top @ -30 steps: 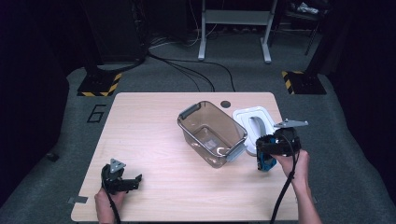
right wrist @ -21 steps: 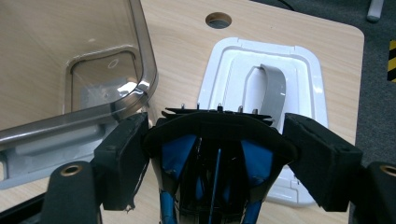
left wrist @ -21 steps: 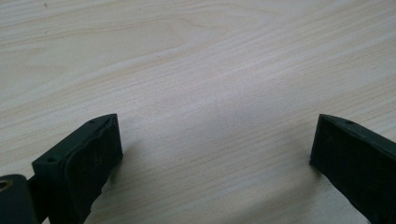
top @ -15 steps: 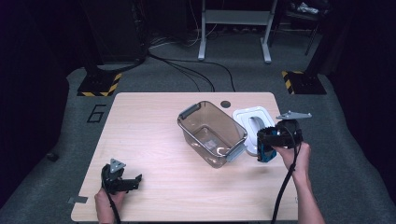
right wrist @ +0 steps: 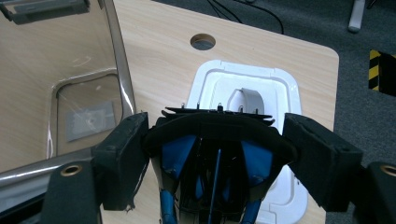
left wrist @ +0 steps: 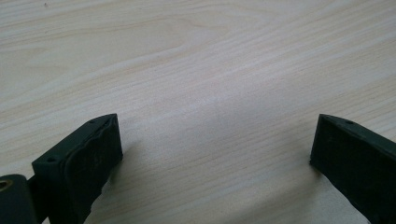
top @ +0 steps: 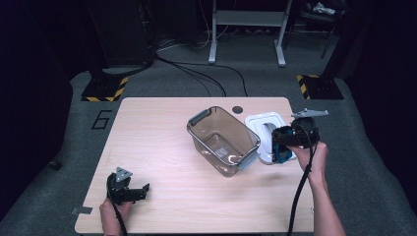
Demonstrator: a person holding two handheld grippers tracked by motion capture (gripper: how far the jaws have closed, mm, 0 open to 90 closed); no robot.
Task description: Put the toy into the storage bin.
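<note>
Black-and-blue headphones [right wrist: 215,158] sit pinched between our right gripper [right wrist: 215,154] jaws, above the white lid [right wrist: 275,84]; our left gripper [left wrist: 215,149] gapes over bare table [left wrist: 196,70].

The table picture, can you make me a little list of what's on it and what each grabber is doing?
table: light wood, round hole near far edge
container: clear tub, no lid, looks empty
lid: white, flat beside the tub
left gripper: open, over bare wood
right gripper: shut on a black and blue object, above the lid
</note>
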